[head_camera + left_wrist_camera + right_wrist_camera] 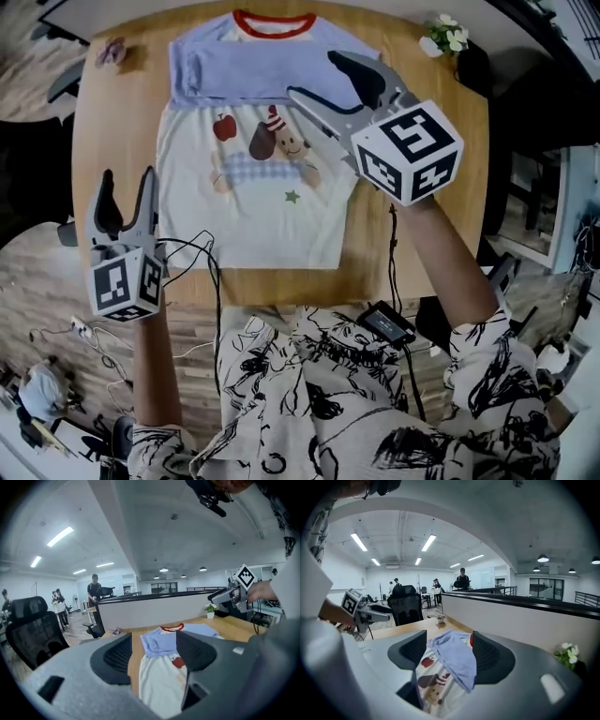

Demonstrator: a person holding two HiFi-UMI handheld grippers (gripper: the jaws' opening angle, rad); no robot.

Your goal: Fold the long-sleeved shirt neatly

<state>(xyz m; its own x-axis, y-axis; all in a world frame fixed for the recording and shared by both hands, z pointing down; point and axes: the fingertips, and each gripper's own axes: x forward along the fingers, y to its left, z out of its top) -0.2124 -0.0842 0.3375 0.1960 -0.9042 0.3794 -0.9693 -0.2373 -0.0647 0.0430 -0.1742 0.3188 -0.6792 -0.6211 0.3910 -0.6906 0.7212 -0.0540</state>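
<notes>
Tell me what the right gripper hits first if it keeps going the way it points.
Probably the folded blue sleeve of the shirt on the table: it sits dead ahead between the open, empty jaws of the right gripper. Depth is unclear.

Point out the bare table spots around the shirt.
Bare: the table strip left of the shirt, and the strip on its right up to the potted plant. Crowded: the near edge with cables; a small object sits in the far left corner.
</notes>
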